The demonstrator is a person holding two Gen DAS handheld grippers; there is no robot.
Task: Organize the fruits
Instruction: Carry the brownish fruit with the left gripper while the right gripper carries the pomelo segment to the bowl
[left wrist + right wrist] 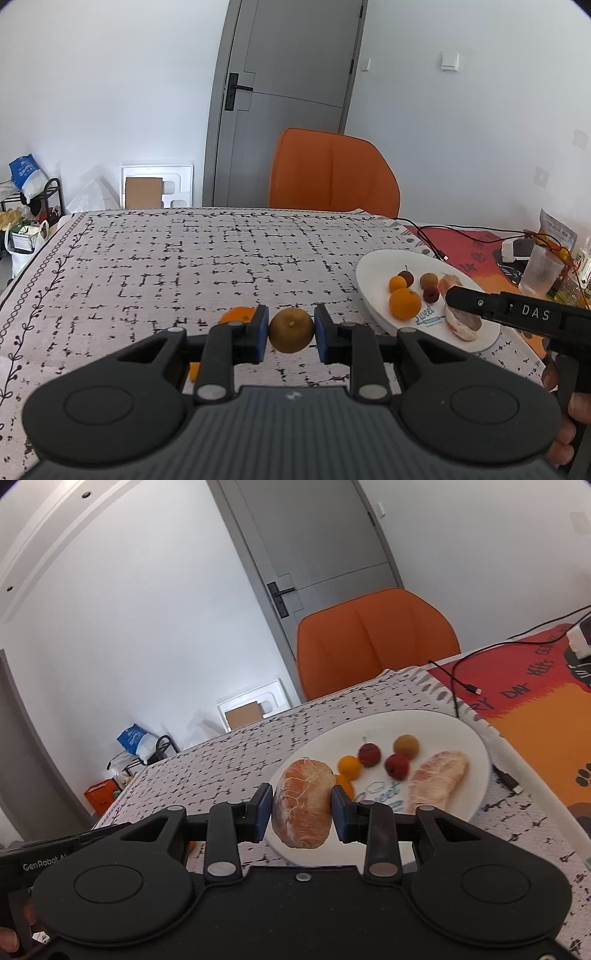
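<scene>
Fruits are getting collected on the white plate [476,738] at centre-right of the frame, so the left gripper [291,330] is pinching a brownish citrus [291,329] mid-frame while the right gripper [302,804] squeezes a peeled pomelo chunk [302,803] just above the plate's near rim, presumably to drop both in.

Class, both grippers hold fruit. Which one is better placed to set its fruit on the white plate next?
Right. The right gripper holds its grapefruit segment over the plate; the left gripper's brownish citrus hangs beside it.
</scene>
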